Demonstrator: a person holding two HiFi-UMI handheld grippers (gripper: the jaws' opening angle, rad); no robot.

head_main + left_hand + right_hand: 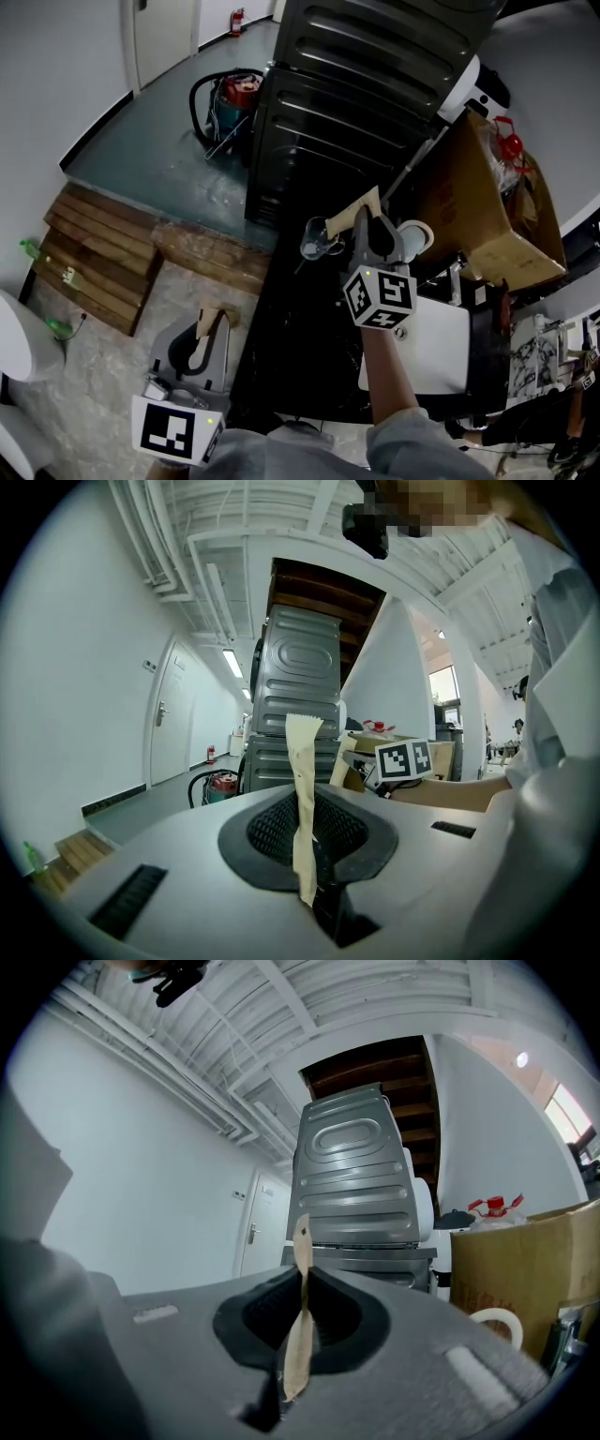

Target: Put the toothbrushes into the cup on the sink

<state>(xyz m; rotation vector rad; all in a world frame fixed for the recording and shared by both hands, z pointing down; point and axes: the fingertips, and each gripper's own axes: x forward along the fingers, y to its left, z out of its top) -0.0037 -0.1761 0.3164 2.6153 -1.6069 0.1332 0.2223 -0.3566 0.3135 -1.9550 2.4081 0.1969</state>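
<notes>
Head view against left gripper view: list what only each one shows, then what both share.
Only the head view: the glass cup, the white mug and the black counter.

Only the left gripper view: the ceiling light and the window.

Both: the dark machine, the red vacuum, the right gripper's cube, and the left gripper shut on a wrapped toothbrush.

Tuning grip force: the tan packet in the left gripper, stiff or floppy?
Probably fairly stiff: the tan packet stands upright above the left gripper, shut on it. Likely light, being thin and flat. Its twisted paper suggests it creases easily.
</notes>
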